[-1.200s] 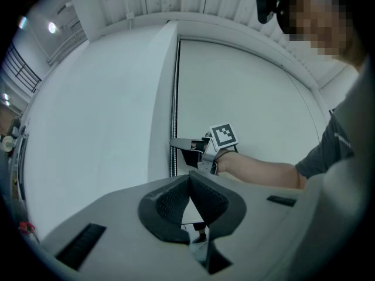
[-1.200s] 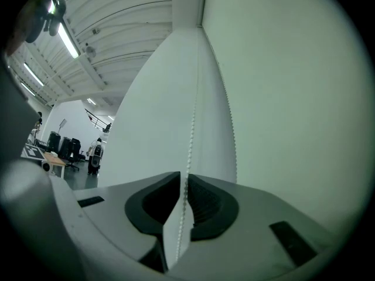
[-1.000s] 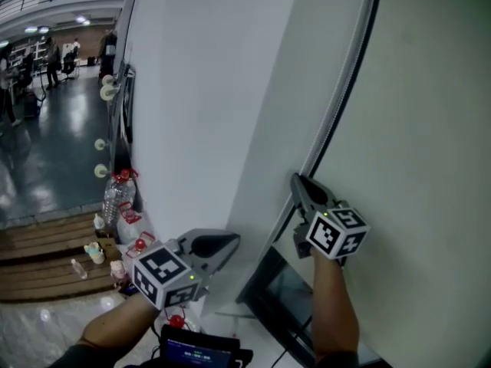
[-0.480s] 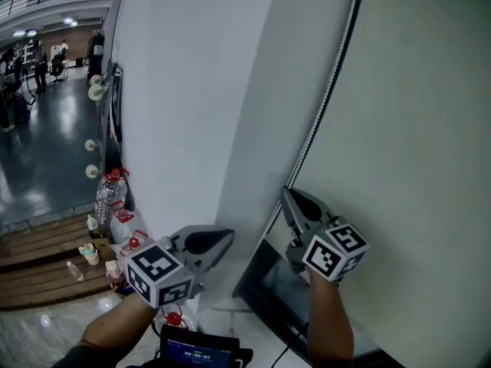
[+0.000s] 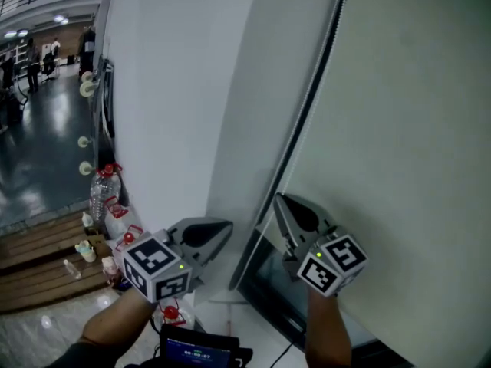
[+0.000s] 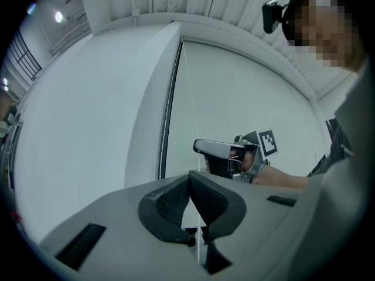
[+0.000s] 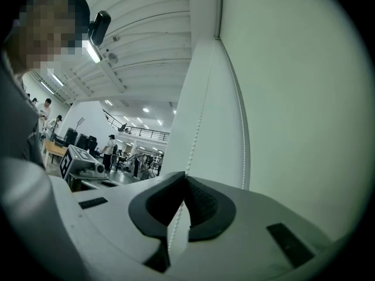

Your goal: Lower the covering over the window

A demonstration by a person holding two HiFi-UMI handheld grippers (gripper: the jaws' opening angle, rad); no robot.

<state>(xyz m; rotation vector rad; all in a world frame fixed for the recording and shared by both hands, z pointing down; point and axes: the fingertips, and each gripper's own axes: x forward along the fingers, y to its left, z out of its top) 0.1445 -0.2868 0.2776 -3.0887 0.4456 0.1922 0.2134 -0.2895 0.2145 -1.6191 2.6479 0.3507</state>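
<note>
Head view: at left, our left gripper (image 5: pixel 226 227), jaws pressed together, pinches the bead cord (image 7: pixel 197 134) beside the white wall (image 5: pixel 176 90); our right gripper (image 5: pixel 278 199) likewise pinches a strand of it; at right, the pale blind (image 5: pixel 406 129) covers all but a dark bottom strip of the window (image 5: pixel 268 290).

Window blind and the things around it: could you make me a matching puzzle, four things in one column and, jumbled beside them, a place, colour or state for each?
Things:
1. blind
2. bead chain
3. window glass
4. bottle

Descriptions:
A. dark strip left uncovered at the bottom
B. clear with a red cap, standing low by the wall at far left
C. pale, hanging over most of the window
D. clamped in both the left gripper and the right gripper

Pairs: 1-C, 2-D, 3-A, 4-B
</note>
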